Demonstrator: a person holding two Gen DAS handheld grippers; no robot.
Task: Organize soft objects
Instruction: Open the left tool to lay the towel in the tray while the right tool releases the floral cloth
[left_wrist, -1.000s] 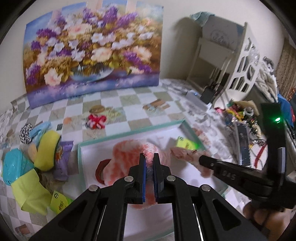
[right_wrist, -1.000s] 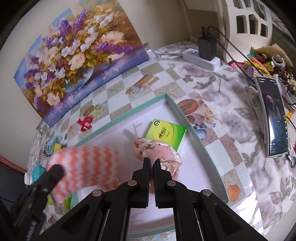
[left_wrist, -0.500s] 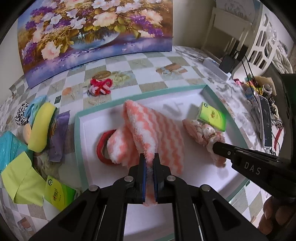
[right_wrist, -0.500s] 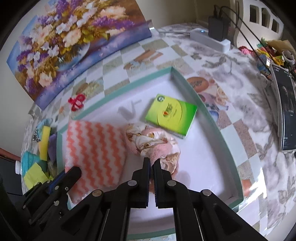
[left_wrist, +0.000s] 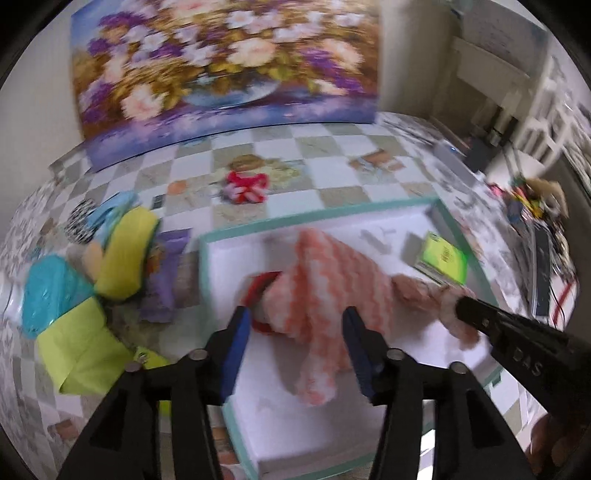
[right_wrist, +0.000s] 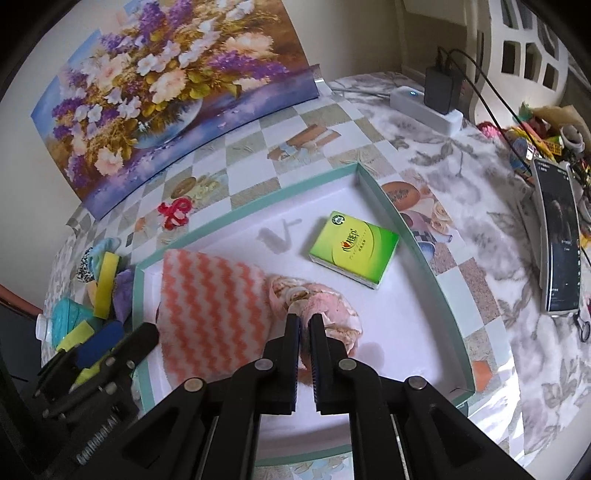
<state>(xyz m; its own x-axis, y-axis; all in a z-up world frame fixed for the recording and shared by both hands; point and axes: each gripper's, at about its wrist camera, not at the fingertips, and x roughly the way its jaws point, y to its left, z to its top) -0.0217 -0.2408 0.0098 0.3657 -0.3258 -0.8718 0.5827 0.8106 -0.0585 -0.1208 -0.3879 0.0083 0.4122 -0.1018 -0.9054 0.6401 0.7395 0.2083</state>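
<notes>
An orange-and-white zigzag cloth (left_wrist: 321, 291) (right_wrist: 210, 306) lies crumpled in the white tray with a teal rim (left_wrist: 314, 218) (right_wrist: 240, 206), partly over a red ring (left_wrist: 258, 286). My left gripper (left_wrist: 295, 317) hovers over it. Its jaws are opening, its blue pads stand apart on either side, and neither presses the cloth. Right of the zigzag cloth, a pink floral cloth (right_wrist: 328, 306) (left_wrist: 417, 295) rests on the tray floor. My right gripper (right_wrist: 304, 321) pinches it, the jaws just starting to part. A green tissue pack (right_wrist: 354, 247) lies at the tray's far right.
Left of the tray is a pile: a yellow sponge (left_wrist: 125, 251), a teal pack (left_wrist: 48, 295), a lime cloth (left_wrist: 77, 354) and a purple cloth (left_wrist: 166, 273). A red bow (left_wrist: 245, 186) lies behind the tray. A phone (right_wrist: 557, 236), a power strip (right_wrist: 424, 107) and clutter sit right.
My left gripper lowered the zigzag cloth into the tray and spread its jaws off it. The right gripper kept the pink cloth down in the tray, its gap widening slightly.
</notes>
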